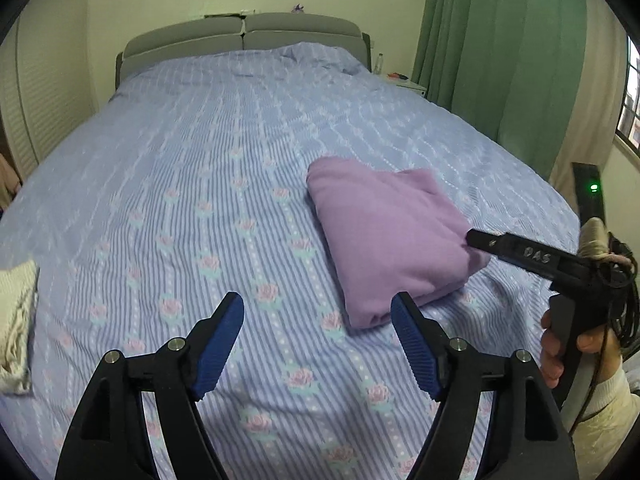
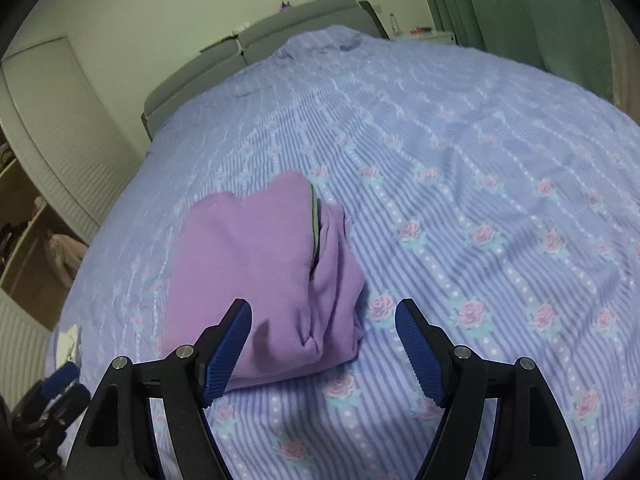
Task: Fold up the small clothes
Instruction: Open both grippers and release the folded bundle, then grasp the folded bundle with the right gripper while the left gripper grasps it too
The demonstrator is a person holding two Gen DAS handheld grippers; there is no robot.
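Note:
A purple garment lies folded into a thick rectangular bundle on the striped, rose-patterned bedspread. My left gripper hovers open above the bedspread just in front of the bundle's near corner, with nothing between its blue pads. My right gripper reaches in from the right over the bundle's right edge, carried by a hand. In the right wrist view the same purple garment sits left of centre, showing a dark seam along its top fold. There my right gripper stands open and empty above the bundle's near right corner.
A cream cloth lies crumpled at the bed's left edge. A grey headboard stands at the far end, with a green curtain and a nightstand at the right. A louvred wardrobe door flanks the left side.

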